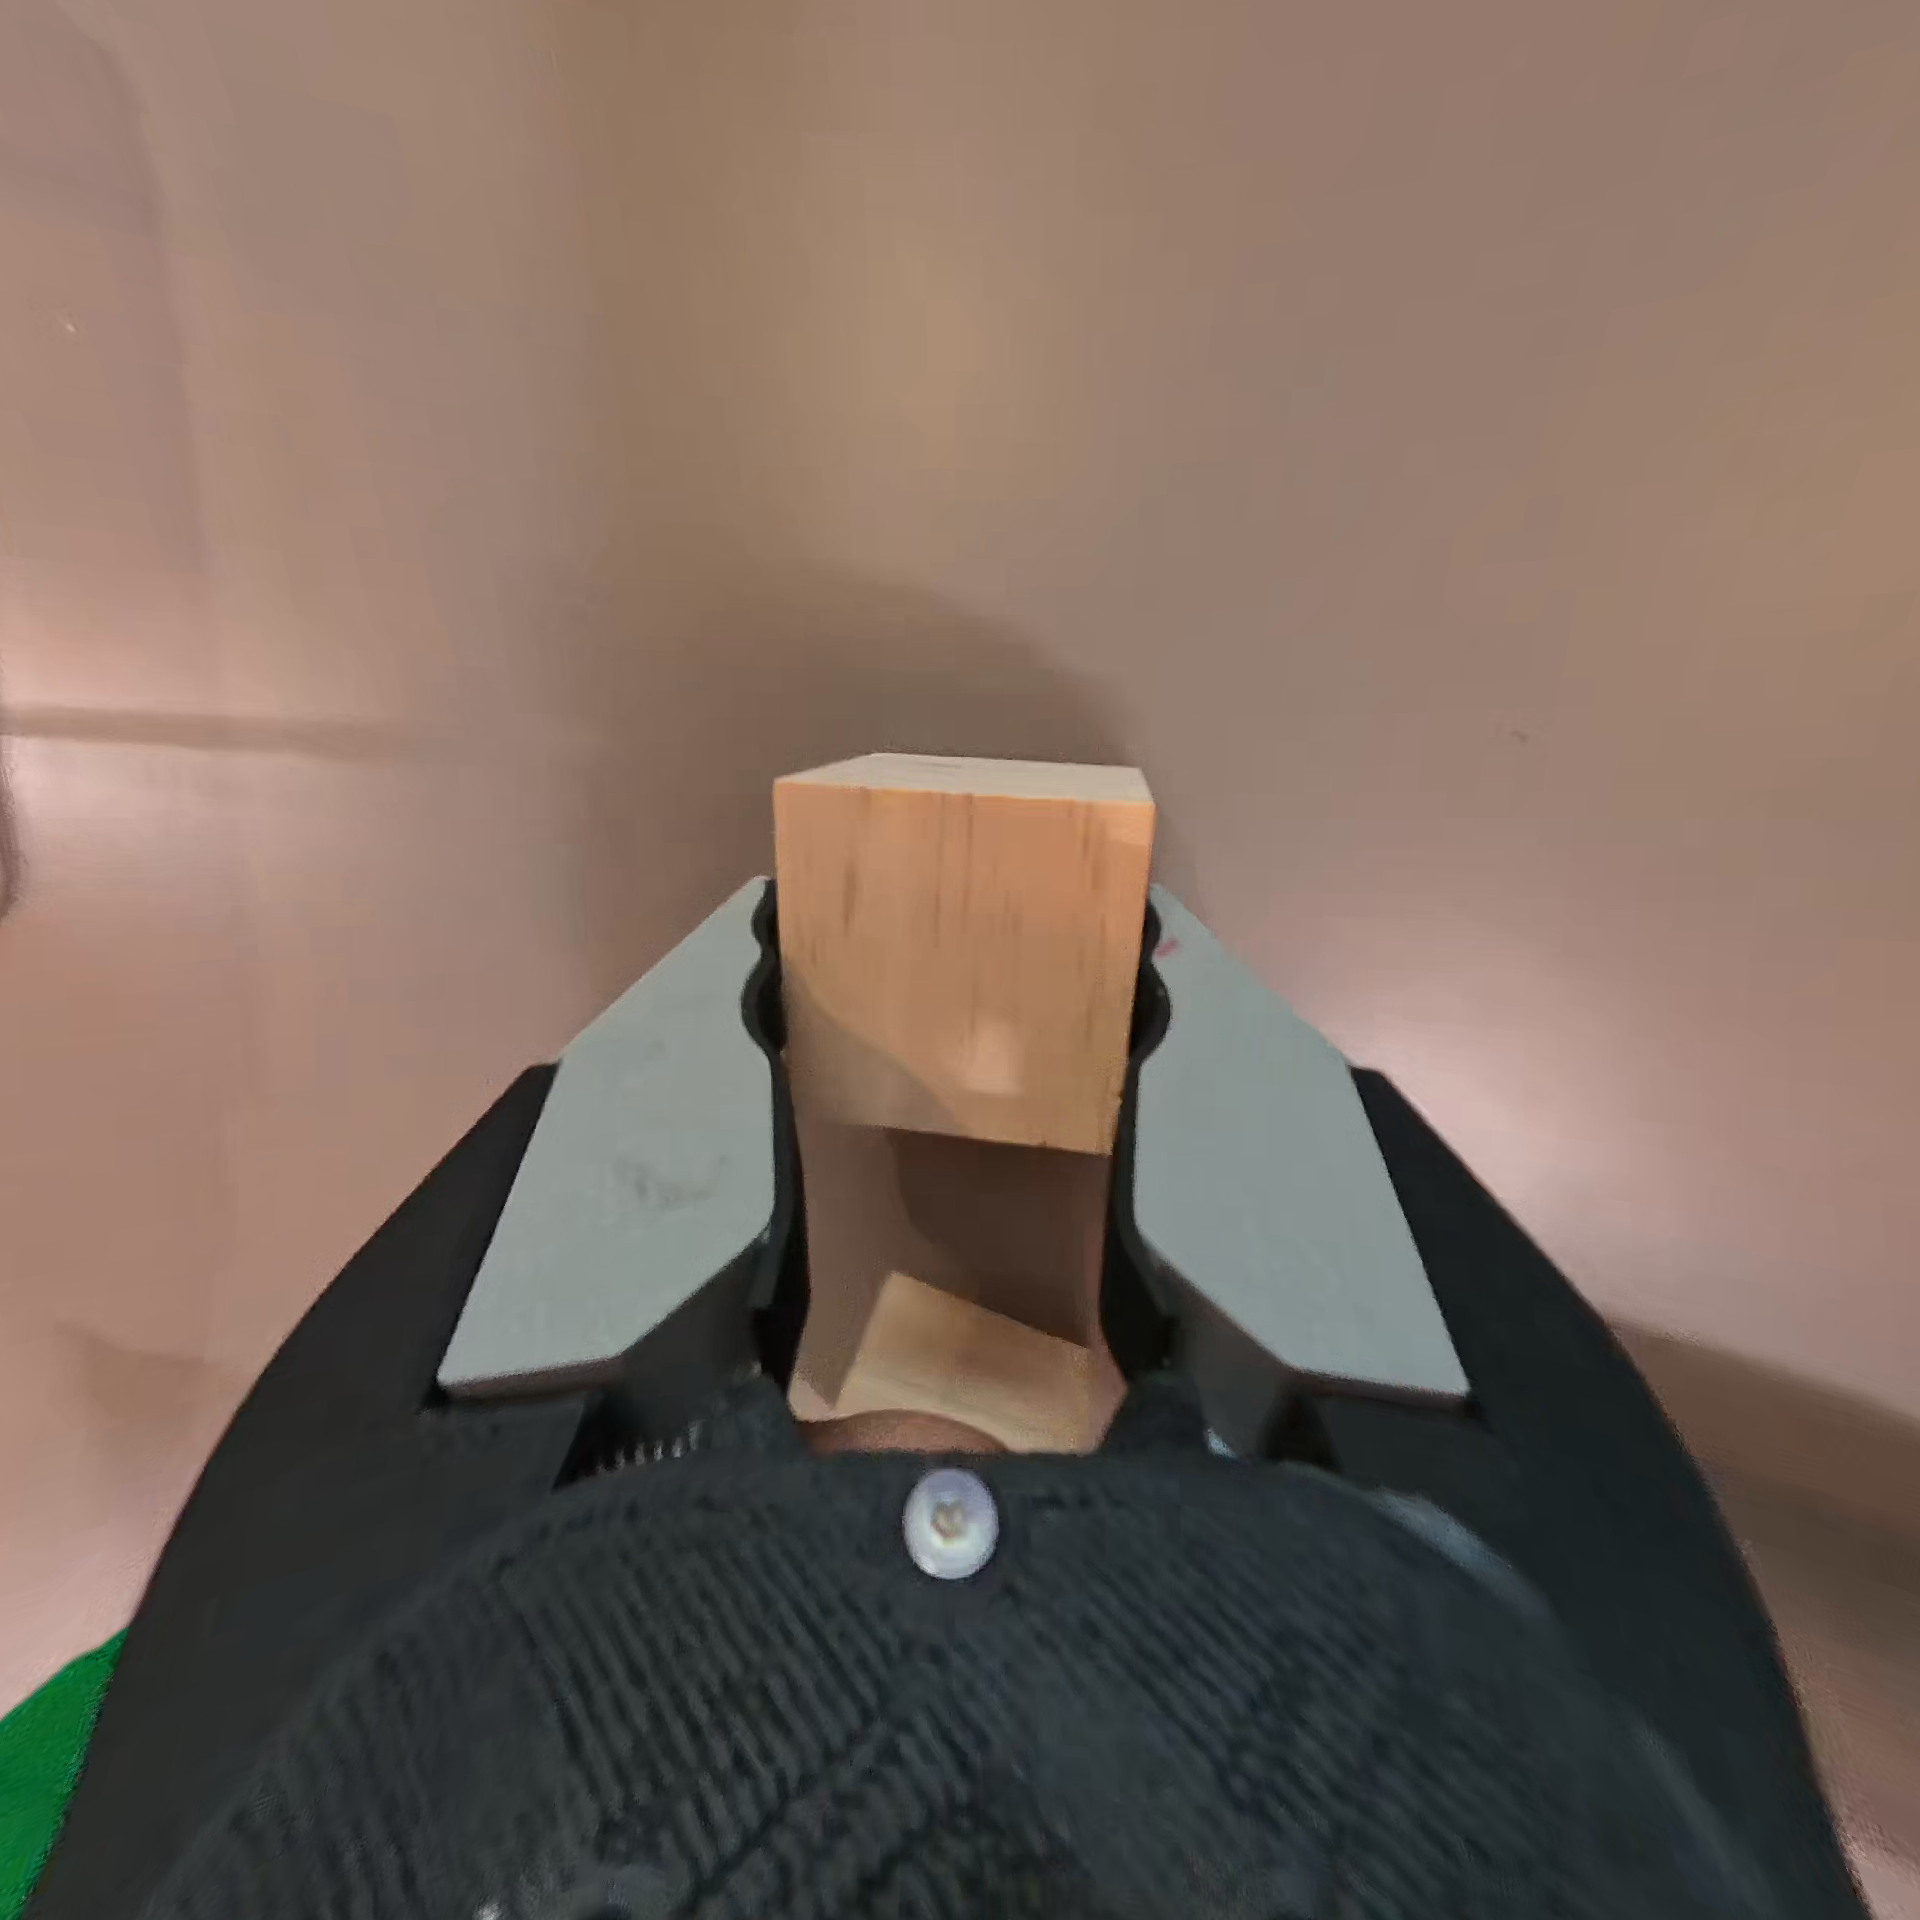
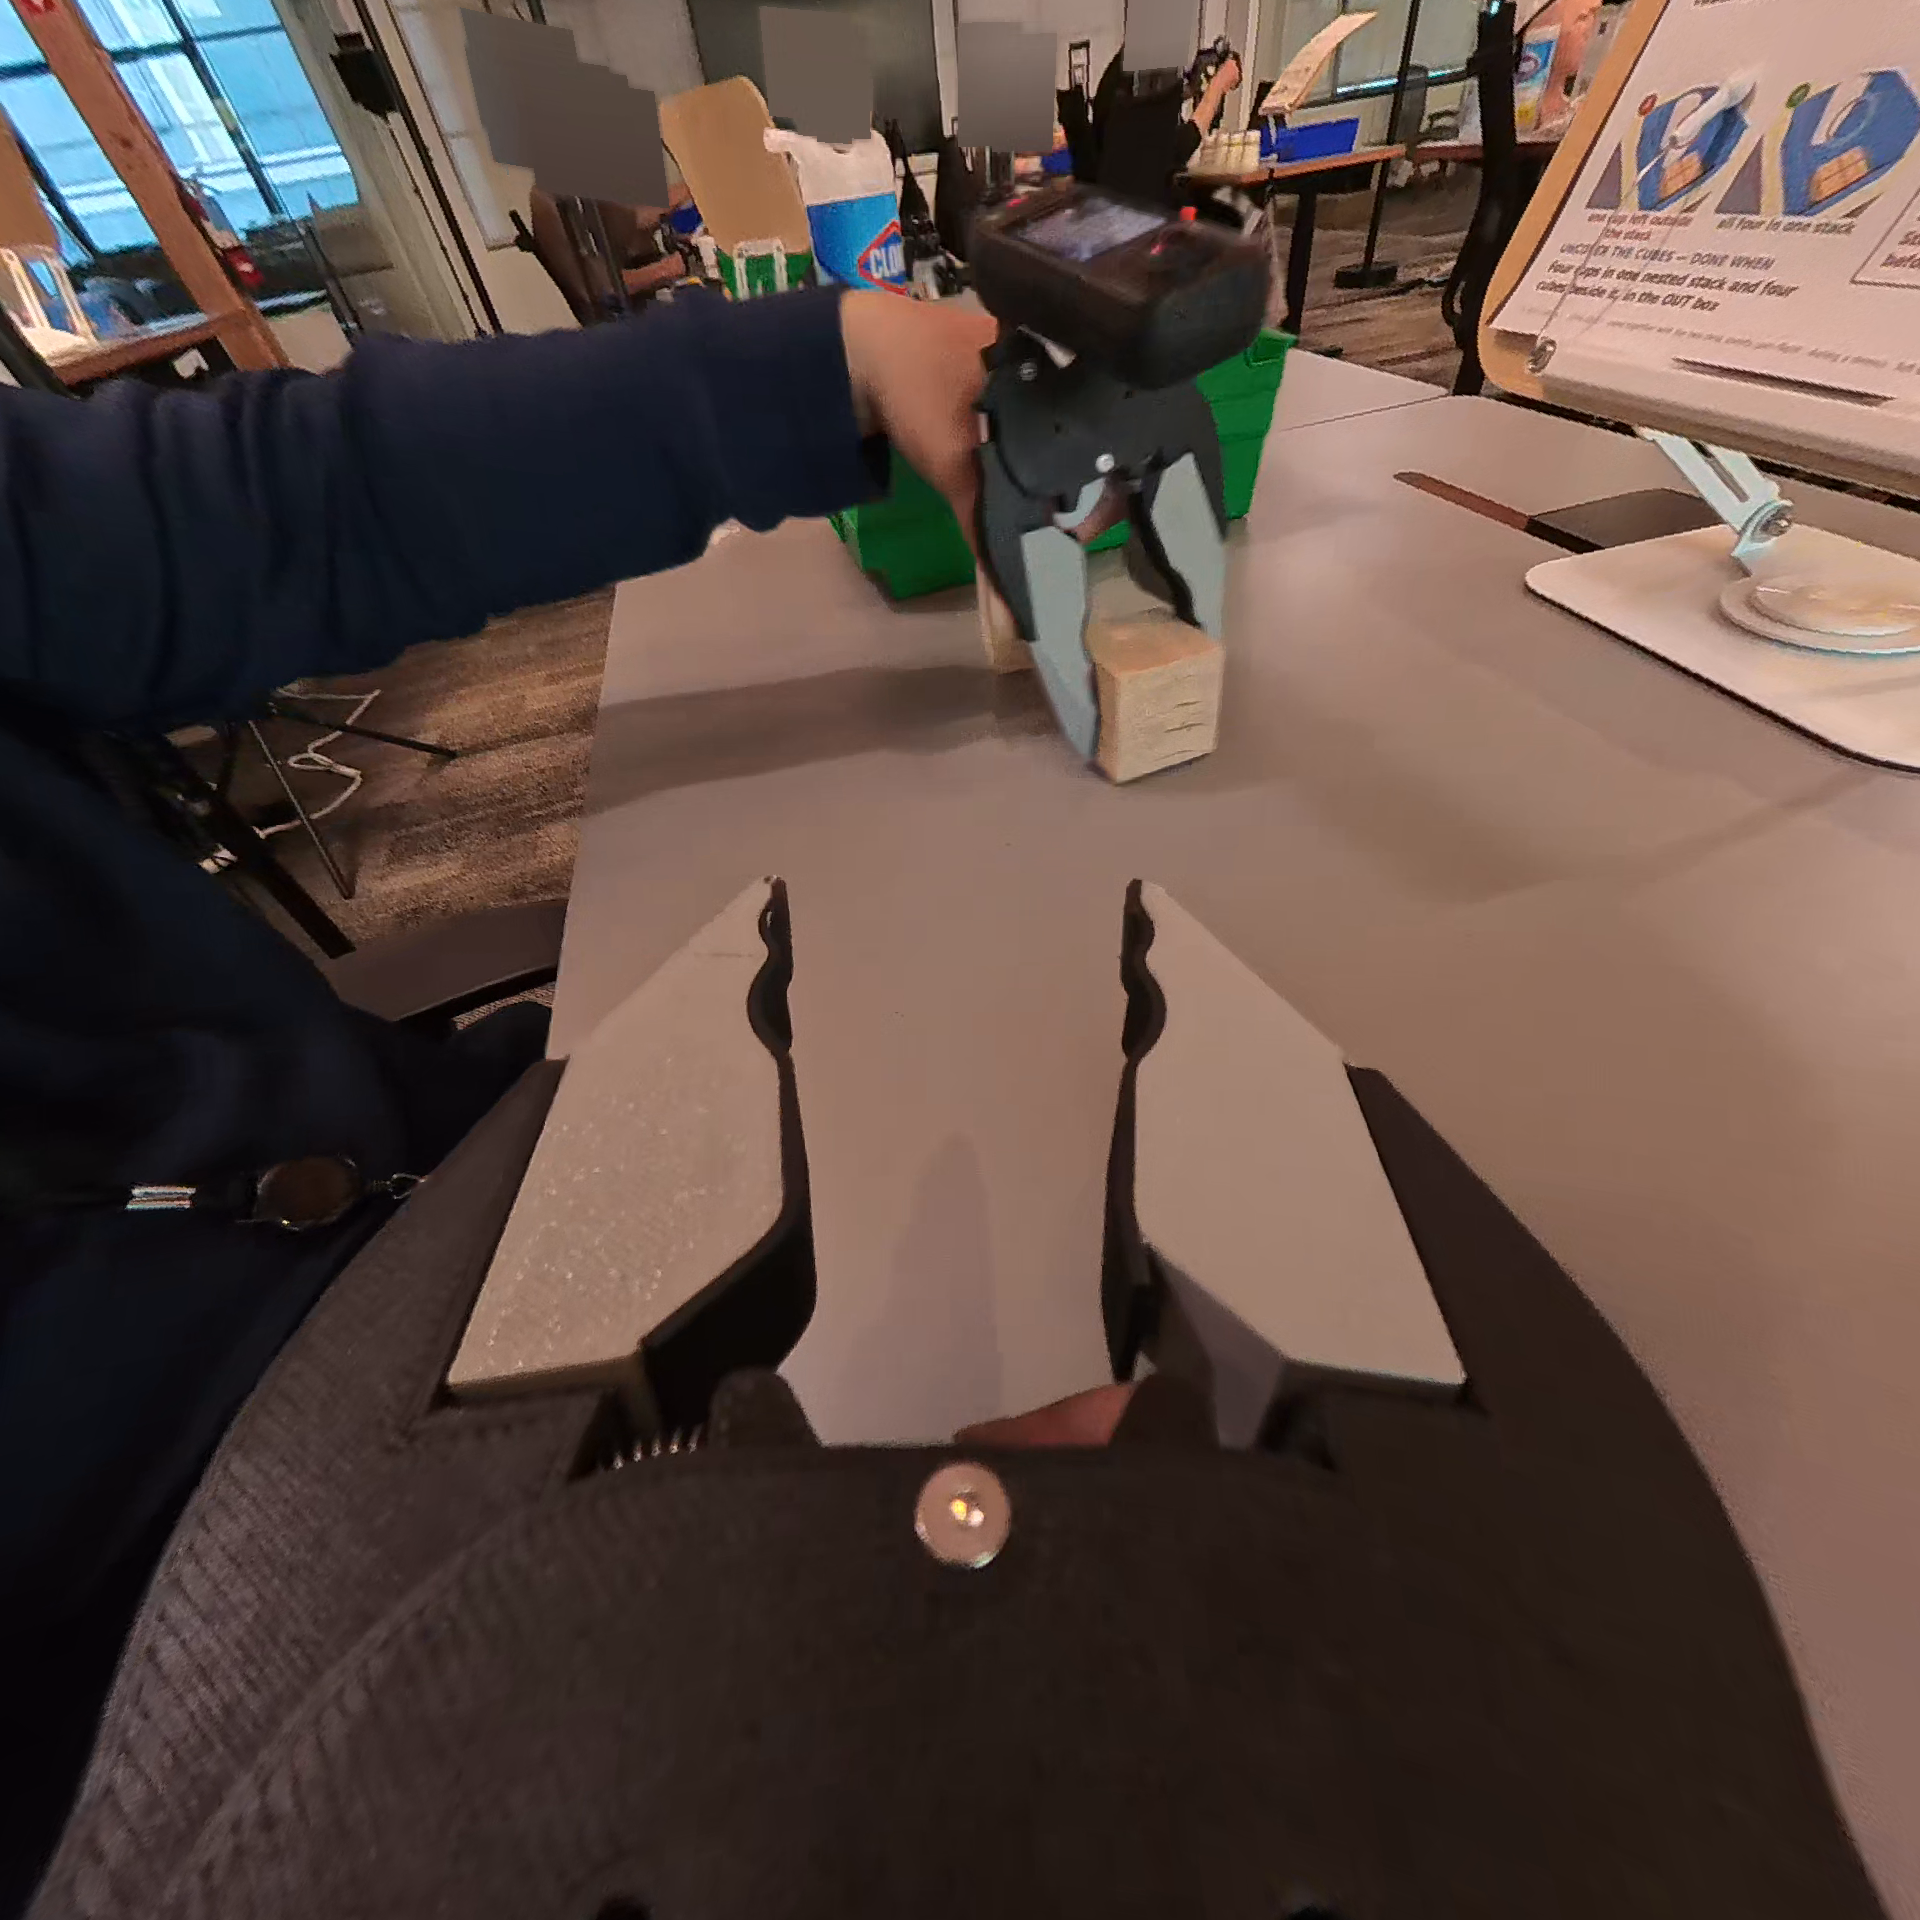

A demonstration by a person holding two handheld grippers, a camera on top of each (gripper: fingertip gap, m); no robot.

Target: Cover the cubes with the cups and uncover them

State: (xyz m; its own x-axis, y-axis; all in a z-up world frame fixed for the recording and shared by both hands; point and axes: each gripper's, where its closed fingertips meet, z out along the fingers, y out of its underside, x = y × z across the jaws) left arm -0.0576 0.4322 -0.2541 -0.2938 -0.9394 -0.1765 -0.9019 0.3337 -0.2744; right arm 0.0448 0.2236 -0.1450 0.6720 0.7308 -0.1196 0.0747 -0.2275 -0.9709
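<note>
The right gripper (image 2: 954, 935) sits nearest in the right wrist view, at 6 o'clock, levelled low over the grey table (image 2: 1351, 935). Its jaws stand apart and released, with only bare table surface between the pads.

Farther out, toward 12 o'clock, the left gripper (image 2: 1132, 675) points steeply downward. A hand (image 2: 914, 384) grips its handle, and a dark blue sleeve (image 2: 416, 488) reaches in from 9 o'clock. The grey fingers (image 2: 1060, 623) straddle a wooden cube (image 2: 1158, 701) that rests on the table.

The left wrist view confirms the grasp. The cube (image 1: 961, 956) fills the jaw opening, and both black pads (image 1: 764, 977) press against its side faces. The gripper is clenched on the cube. A second wooden cube (image 1: 966, 1371) shows below, near the gripper's throat at 6 o'clock. In the right wrist view a second cube (image 2: 1000, 634) shows only as a sliver at 9 o'clock of the held one, behind the finger.

Only the right wrist view shows the surroundings. A green bin (image 2: 914, 540) stands beyond the left gripper at 12 o'clock; its contents are hidden. An instruction sheet on a tilted stand (image 2: 1714, 187) occupies the 2 o'clock corner. The left wrist view shows only a green corner (image 1: 52, 1704) at 8 o'clock. No cup can be made out in either view.
</note>
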